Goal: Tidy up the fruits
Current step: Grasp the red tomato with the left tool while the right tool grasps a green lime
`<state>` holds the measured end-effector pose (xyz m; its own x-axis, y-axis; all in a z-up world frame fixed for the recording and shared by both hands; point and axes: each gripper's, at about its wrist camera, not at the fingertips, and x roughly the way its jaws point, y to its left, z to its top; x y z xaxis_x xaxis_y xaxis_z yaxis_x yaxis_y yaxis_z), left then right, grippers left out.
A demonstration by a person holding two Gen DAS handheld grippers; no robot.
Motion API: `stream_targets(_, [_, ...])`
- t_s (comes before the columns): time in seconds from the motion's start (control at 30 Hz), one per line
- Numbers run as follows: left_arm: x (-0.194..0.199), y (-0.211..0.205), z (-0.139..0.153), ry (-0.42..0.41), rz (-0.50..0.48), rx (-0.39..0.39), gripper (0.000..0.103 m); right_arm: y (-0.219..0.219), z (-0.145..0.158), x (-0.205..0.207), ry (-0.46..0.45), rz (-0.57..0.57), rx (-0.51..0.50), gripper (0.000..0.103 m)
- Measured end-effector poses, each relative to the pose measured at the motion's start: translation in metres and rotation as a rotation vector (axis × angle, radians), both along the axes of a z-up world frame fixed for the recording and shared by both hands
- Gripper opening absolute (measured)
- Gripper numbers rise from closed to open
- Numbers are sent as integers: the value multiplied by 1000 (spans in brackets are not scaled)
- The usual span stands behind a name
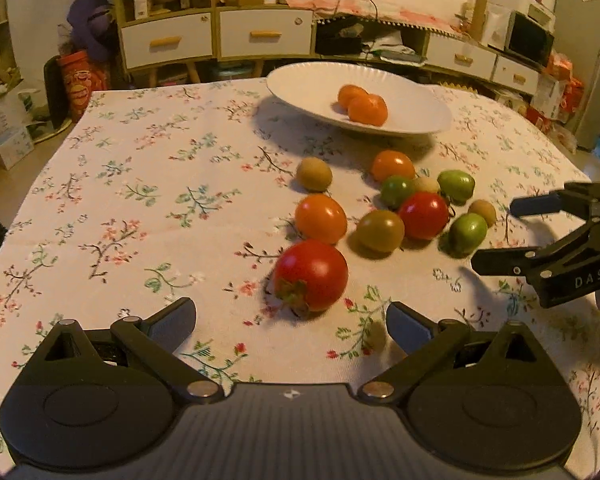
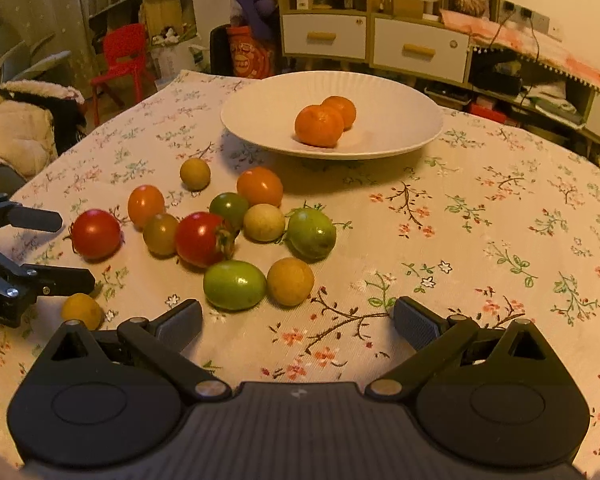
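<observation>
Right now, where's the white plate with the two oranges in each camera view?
Left wrist: white plate sits upper centre, slightly right, behind the fruit cluster.
Right wrist: white plate sits upper centre, behind the cluster.
Shared landmark: the two oranges on it.

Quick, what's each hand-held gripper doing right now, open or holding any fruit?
Left hand-held gripper: open, holding nothing.
Right hand-held gripper: open, holding nothing.
</observation>
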<state>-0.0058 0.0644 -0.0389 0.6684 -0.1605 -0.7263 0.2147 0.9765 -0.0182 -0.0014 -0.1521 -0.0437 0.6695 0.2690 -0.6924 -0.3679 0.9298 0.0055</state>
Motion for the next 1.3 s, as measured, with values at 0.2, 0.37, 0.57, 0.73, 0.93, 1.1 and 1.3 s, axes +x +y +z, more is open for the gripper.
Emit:
stream_targets(0.2, [-2,-2,-3,-24,-7,9,98,1,1,-3,-24,16,-8,93])
stream_targets(0.37, [1,-1,1,-27,-11,-31,82,3,6,-4,-28,30,1,81])
stream_targets(0.57, [3,-1,2,-31,-22,-40,70,13,8,-9,10,103,23,64])
stream_targets(0.73, [4,-2,2,-33,-35,-46,63,18,8,-12,18,129,29,58])
stream_targets(0.93, [6,-5,1,-46,-45,-44,56,22,6,-9,2,140,33,56])
stream_targets(1.1, [6,-7,1,-54,-45,-45,48,24,5,-5,-20,138,42,51])
stream_targets(1.3, [8,-5,3,-48,-23,-55,41,24,6,-4,-39,132,28,39])
